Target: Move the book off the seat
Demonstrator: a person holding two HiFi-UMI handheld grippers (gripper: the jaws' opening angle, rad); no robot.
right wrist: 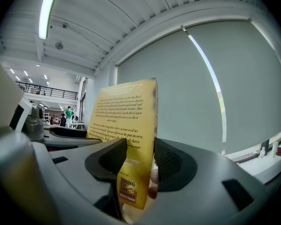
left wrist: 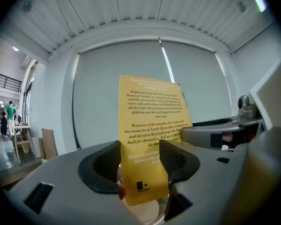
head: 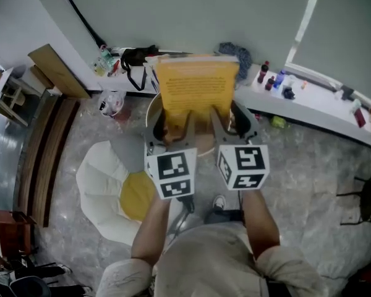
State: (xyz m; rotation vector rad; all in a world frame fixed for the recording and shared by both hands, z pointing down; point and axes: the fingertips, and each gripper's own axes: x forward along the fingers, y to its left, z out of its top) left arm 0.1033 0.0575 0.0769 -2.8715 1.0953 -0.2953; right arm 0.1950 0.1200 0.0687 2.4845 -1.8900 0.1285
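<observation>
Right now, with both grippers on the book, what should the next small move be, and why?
Probably carry the book sideways, clear of the round seat. The left gripper and right gripper are both shut on its lower edge, holding it upright, yet it hangs over the seat.

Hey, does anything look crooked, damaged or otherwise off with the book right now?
Nothing stands out. The yellow book is upright and flat, held over the round seat, with the left gripper and right gripper each shut on its bottom edge.
</observation>
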